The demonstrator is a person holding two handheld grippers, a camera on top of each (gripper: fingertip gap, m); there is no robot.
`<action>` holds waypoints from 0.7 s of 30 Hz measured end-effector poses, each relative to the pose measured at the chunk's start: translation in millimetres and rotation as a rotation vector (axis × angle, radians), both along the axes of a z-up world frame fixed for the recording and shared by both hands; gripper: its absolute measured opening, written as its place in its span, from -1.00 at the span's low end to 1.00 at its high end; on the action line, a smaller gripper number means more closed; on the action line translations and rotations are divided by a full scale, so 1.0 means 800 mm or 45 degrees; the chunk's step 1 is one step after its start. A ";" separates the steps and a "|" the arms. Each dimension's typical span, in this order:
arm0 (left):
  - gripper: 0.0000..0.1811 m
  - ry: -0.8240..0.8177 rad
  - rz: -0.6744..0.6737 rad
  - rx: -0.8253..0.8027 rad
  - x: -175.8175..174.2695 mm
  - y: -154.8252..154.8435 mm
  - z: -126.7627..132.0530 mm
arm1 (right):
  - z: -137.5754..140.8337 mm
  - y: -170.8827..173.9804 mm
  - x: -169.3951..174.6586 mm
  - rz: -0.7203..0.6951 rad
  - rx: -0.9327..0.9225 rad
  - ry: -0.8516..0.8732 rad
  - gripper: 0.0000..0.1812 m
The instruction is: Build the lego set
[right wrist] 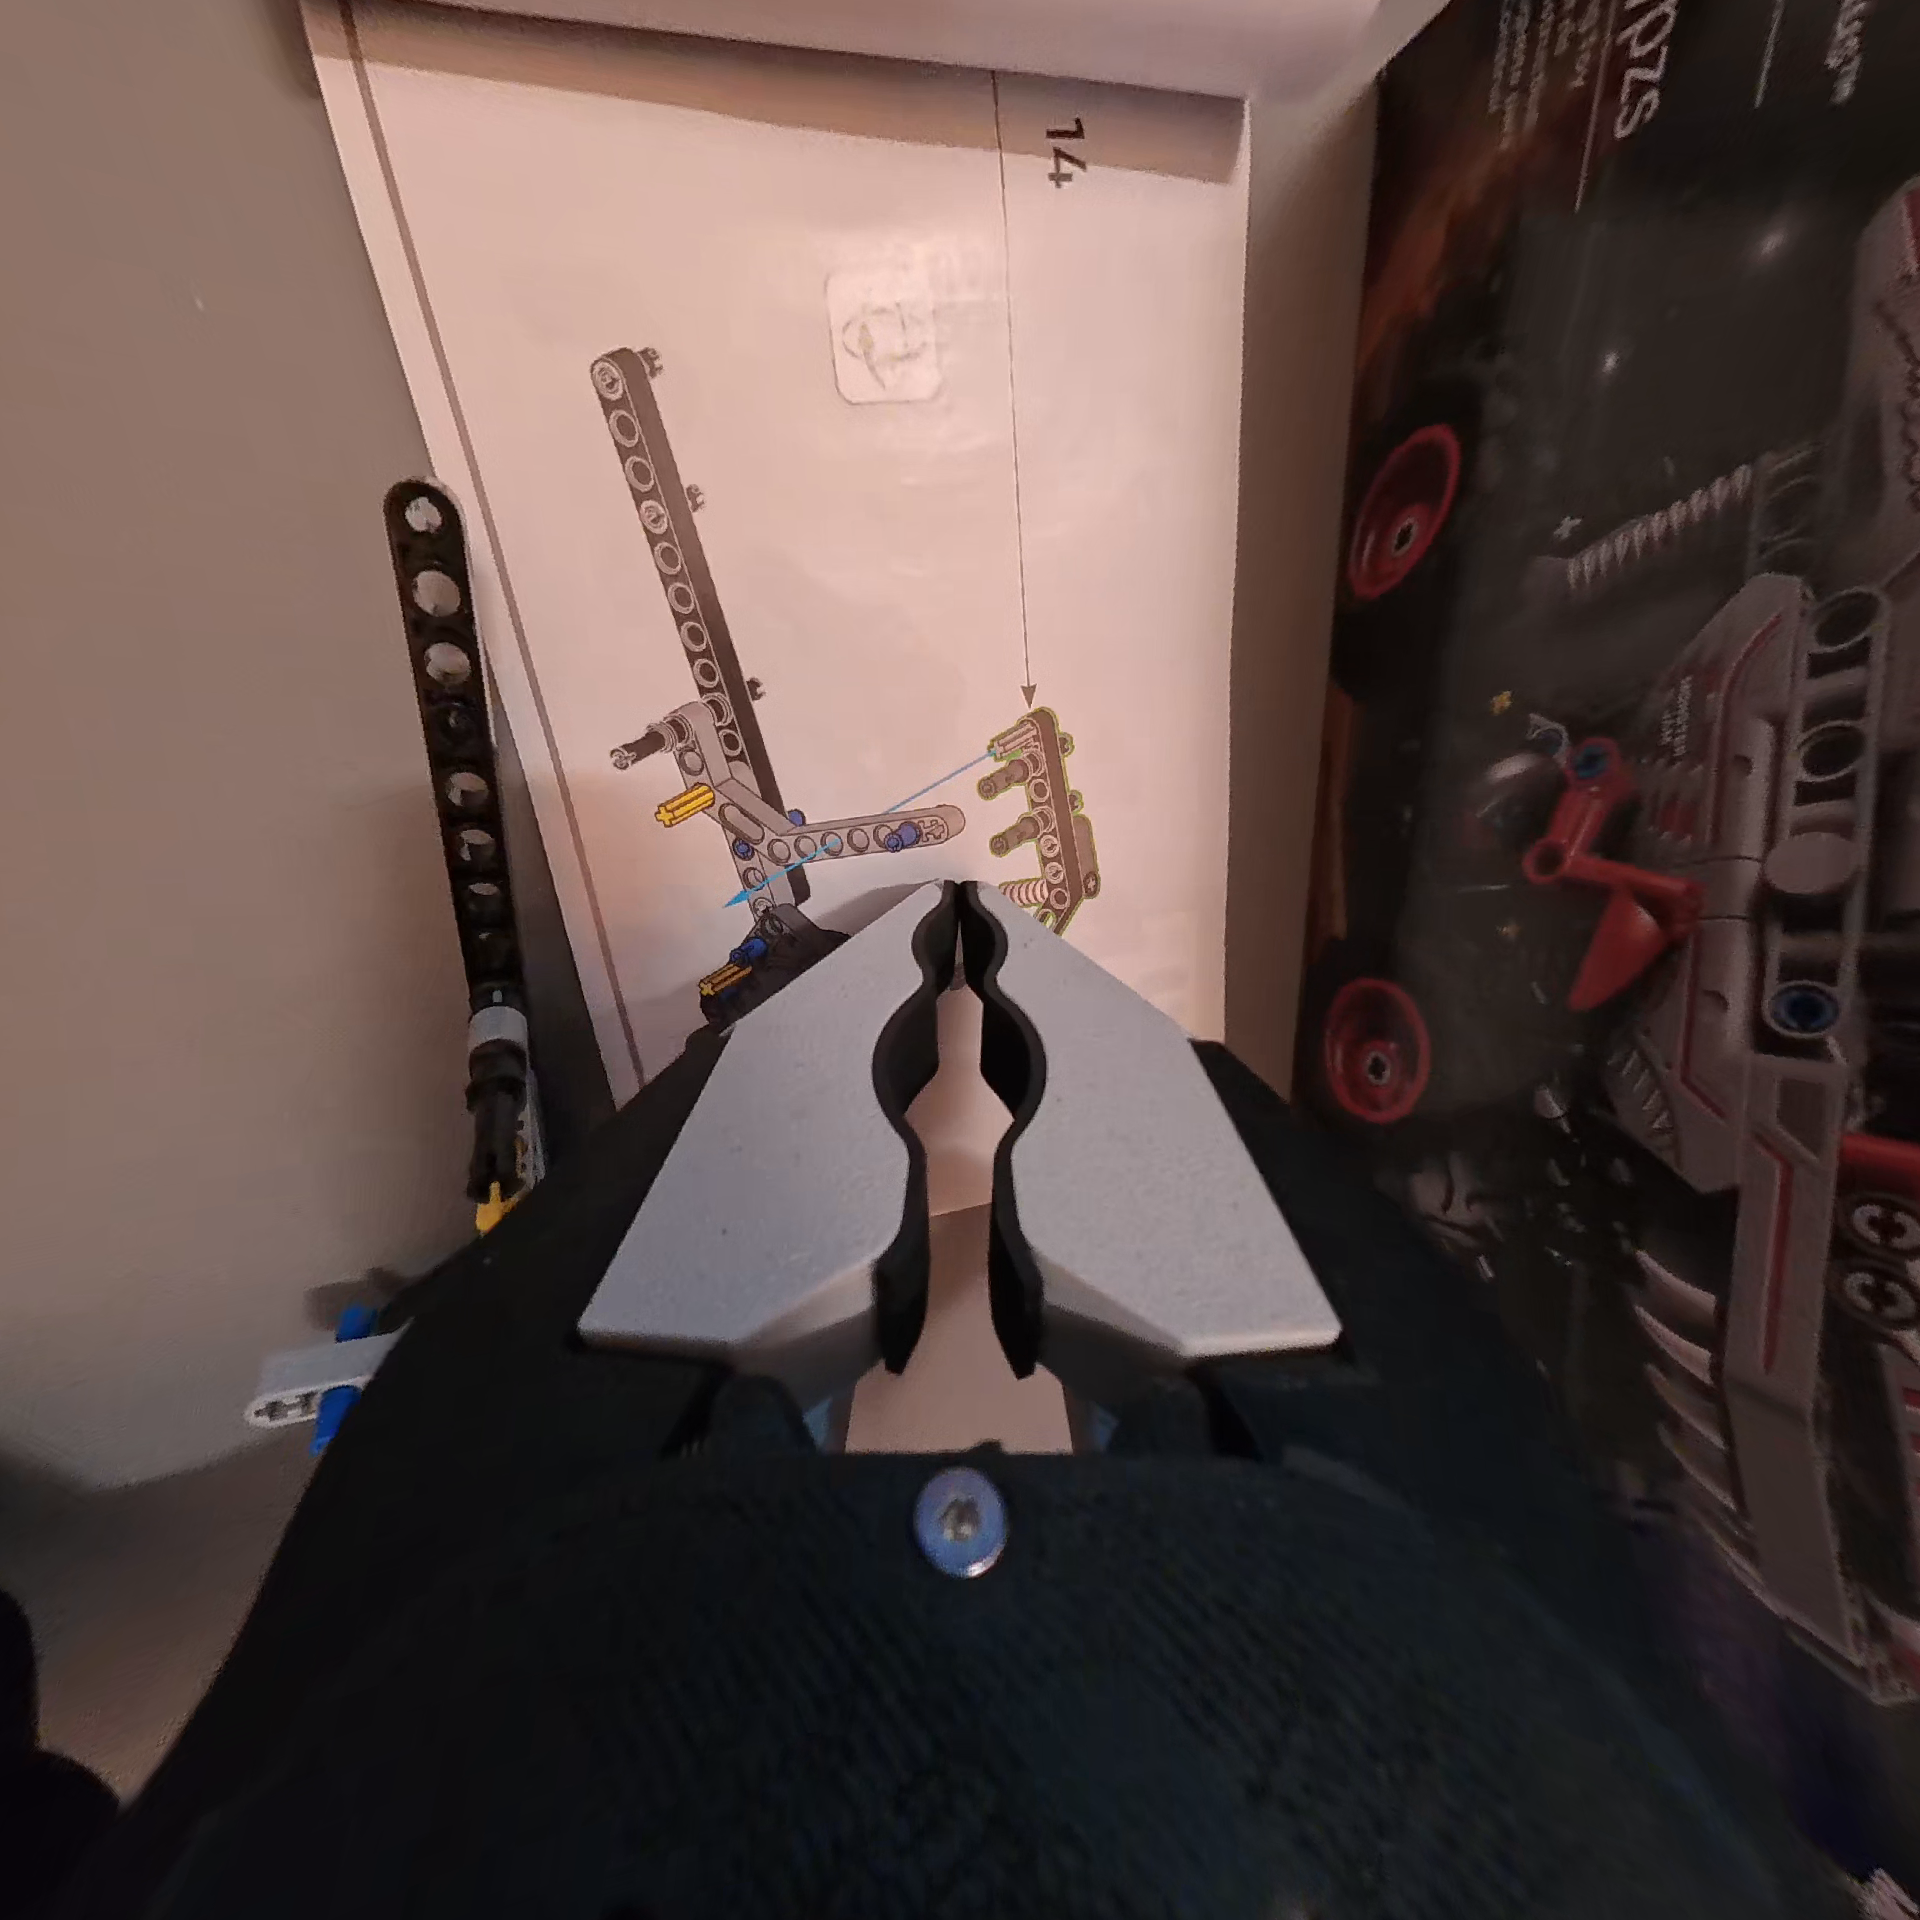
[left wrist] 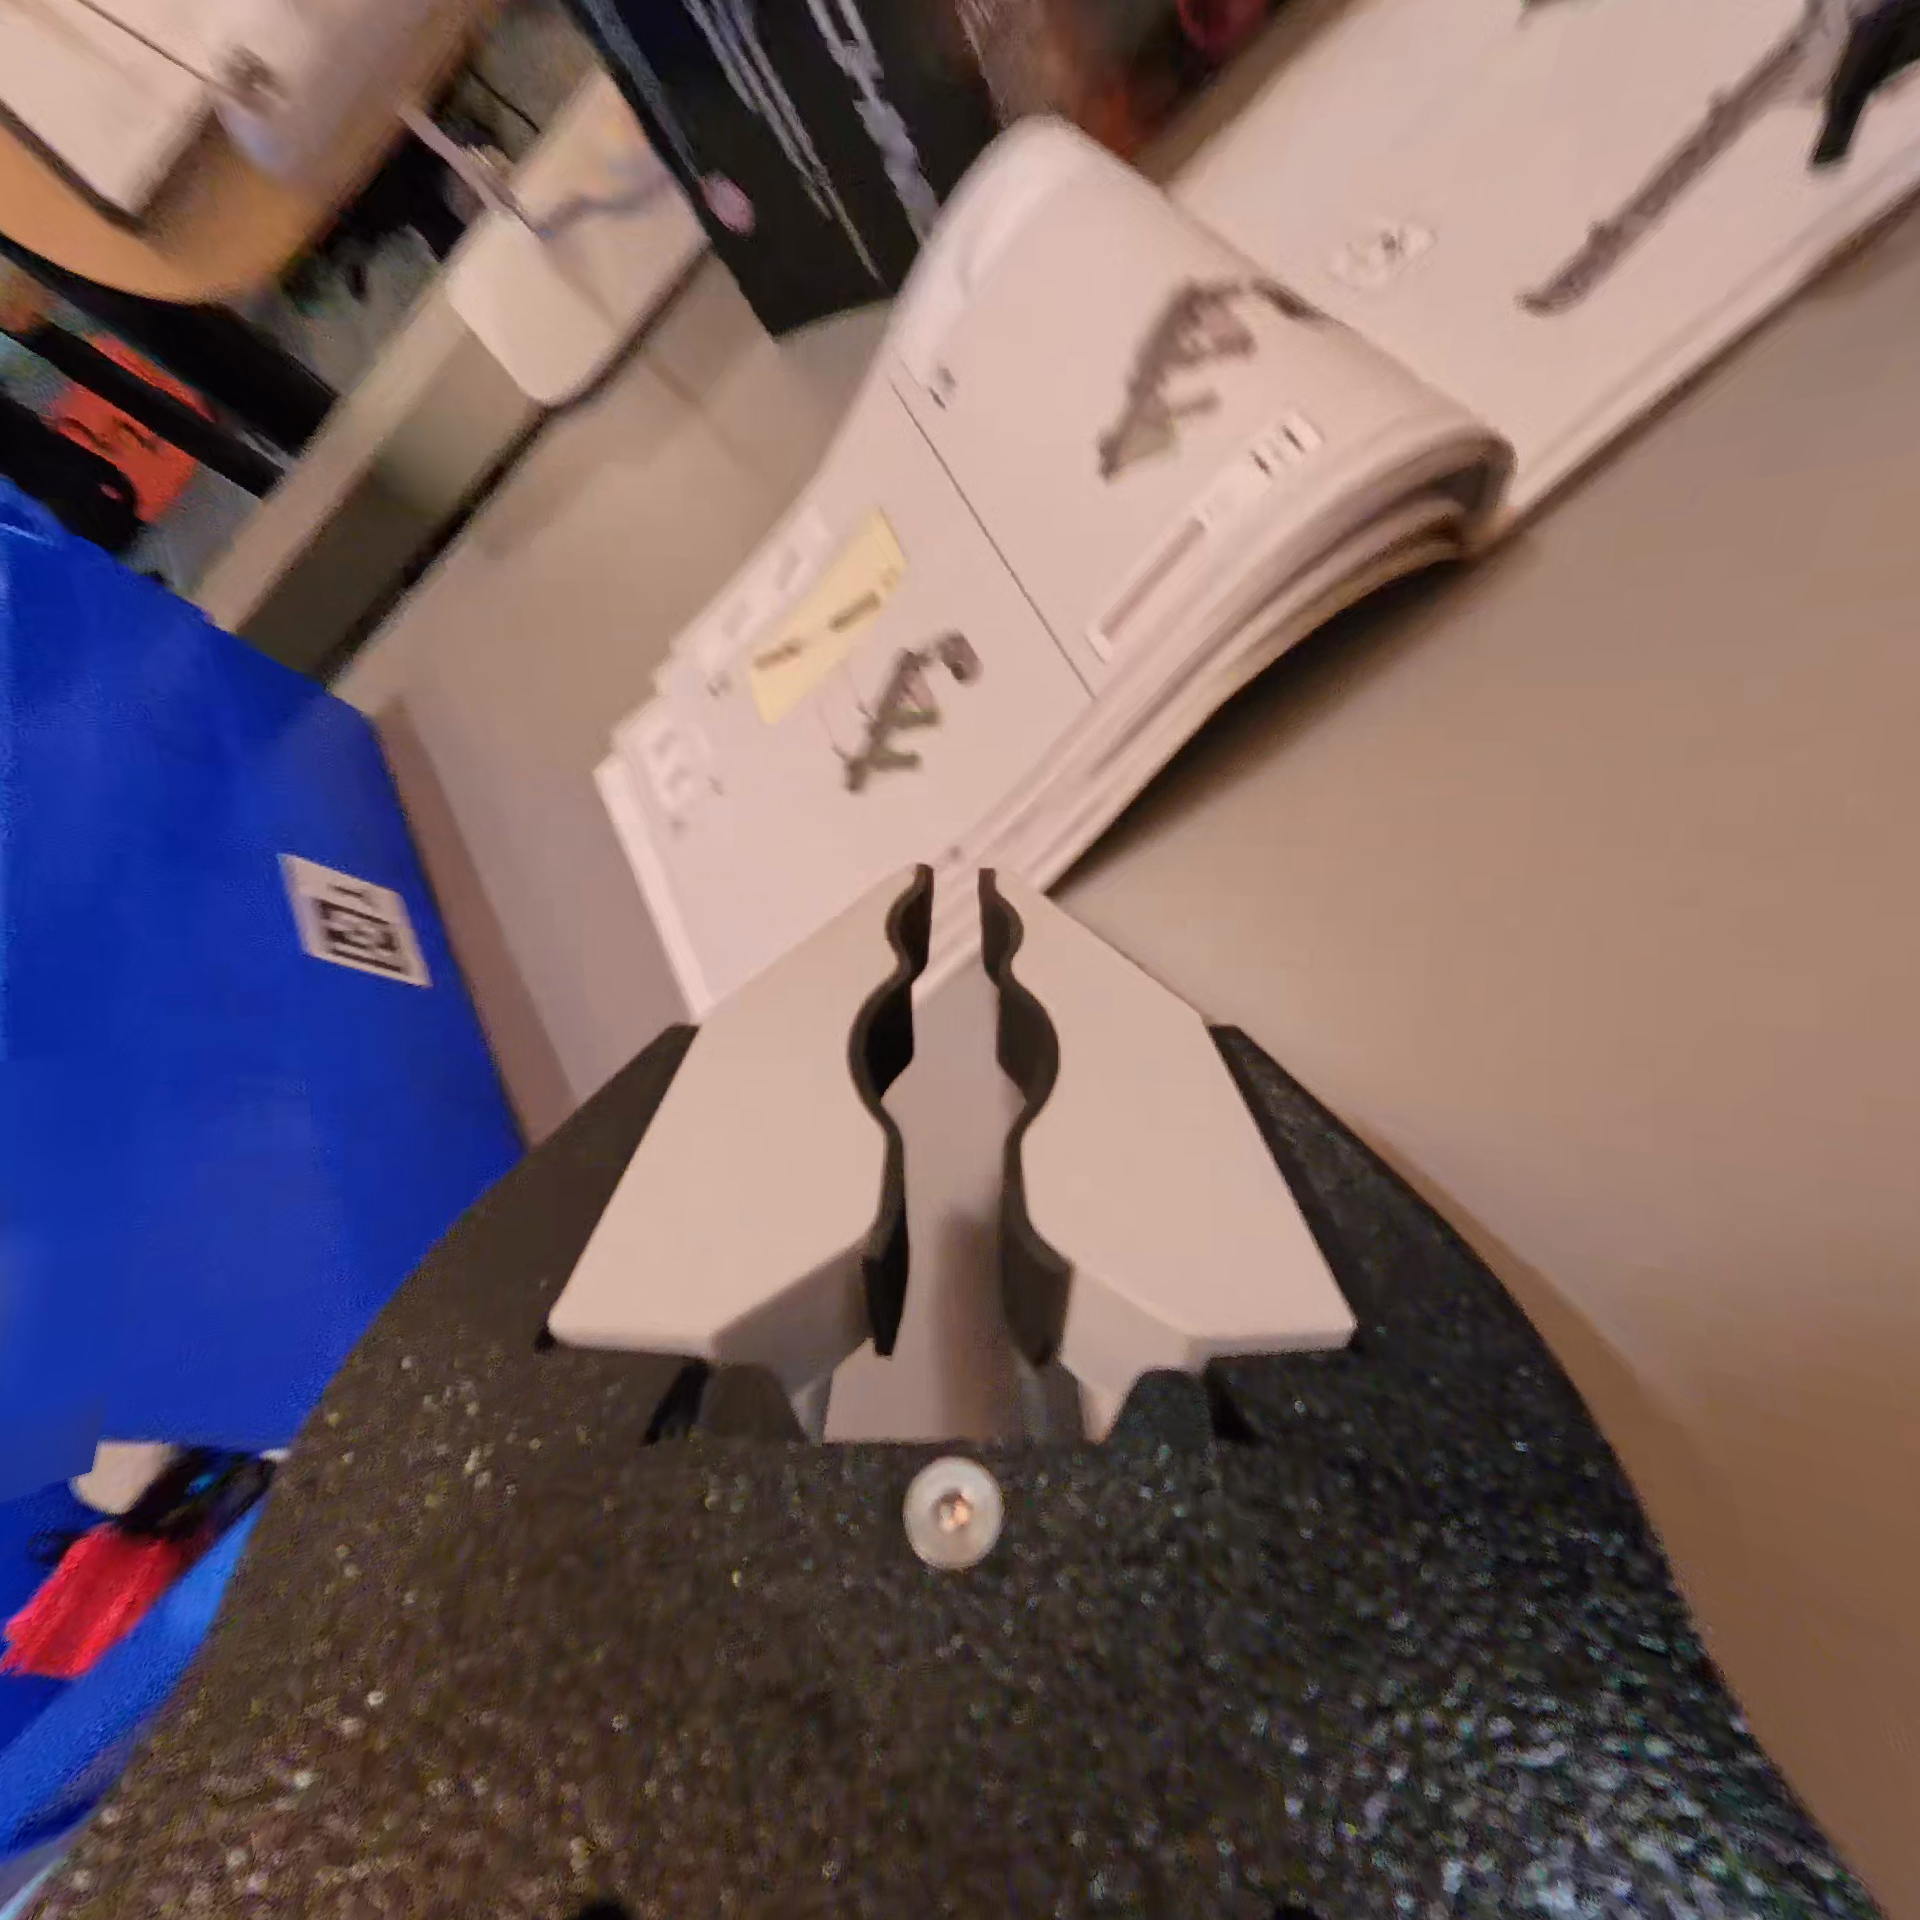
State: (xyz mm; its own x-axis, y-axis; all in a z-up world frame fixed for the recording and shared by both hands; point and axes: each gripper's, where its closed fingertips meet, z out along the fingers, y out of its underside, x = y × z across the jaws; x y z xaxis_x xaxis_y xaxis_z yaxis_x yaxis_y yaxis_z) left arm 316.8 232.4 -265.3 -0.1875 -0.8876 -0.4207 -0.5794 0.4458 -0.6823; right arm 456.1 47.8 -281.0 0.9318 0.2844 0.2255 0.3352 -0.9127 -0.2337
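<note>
Currently right claw (right wrist: 958,891) closed, empty; long black holed lego beam (right wrist: 457,748) lies left, axis running away; left claw (left wrist: 956,881) nearly closed, empty.

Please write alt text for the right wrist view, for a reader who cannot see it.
The right claw, its tips nearly touching and holding nothing visible, points at an open instruction booklet lying on a beige table. A partly built assembly with a long black holed beam lies left of the booklet, and the dark set box lies to its right.
</note>
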 end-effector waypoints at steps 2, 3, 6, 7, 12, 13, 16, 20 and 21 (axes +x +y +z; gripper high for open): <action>-0.92 -0.107 -0.006 -0.008 0.010 0.009 0.030 | 0.000 0.000 0.000 0.025 0.005 -0.015 -1.00; -0.92 -0.148 -0.032 -0.031 0.017 0.010 0.043 | 0.000 0.000 0.000 0.024 0.008 -0.013 -1.00; -0.95 -0.053 -0.119 -0.097 0.034 0.012 0.027 | 0.000 0.000 0.000 0.030 0.013 -0.006 -1.00; -0.97 0.052 -0.115 -0.085 0.034 0.020 0.007 | 0.000 0.000 0.000 0.035 0.016 -0.009 -1.00; -1.00 0.157 -0.060 0.003 0.020 0.044 -0.021 | 0.000 0.000 0.000 0.019 0.033 0.007 -1.00; -1.00 0.167 -0.041 0.009 0.016 0.048 -0.021 | 0.000 0.000 0.000 0.010 0.036 0.016 -1.00; -1.00 0.187 0.034 0.011 0.009 0.064 -0.021 | 0.000 0.000 0.000 -0.010 0.037 0.027 -1.00; -1.00 0.161 0.057 -0.108 0.007 0.065 -0.021 | -0.001 0.000 0.000 0.005 0.033 0.009 -1.00; -1.00 0.148 0.060 -0.122 0.007 0.065 -0.021 | -0.001 0.000 0.000 0.001 0.036 0.009 -0.99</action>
State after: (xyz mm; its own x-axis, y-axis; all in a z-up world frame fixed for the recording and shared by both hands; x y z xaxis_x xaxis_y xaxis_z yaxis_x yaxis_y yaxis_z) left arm 322.6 284.6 -282.2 -0.1871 -0.9317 -0.3113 -0.6760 0.3521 -0.6473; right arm 456.2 47.7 -281.4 0.9332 0.2790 0.2266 0.3342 -0.9055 -0.2615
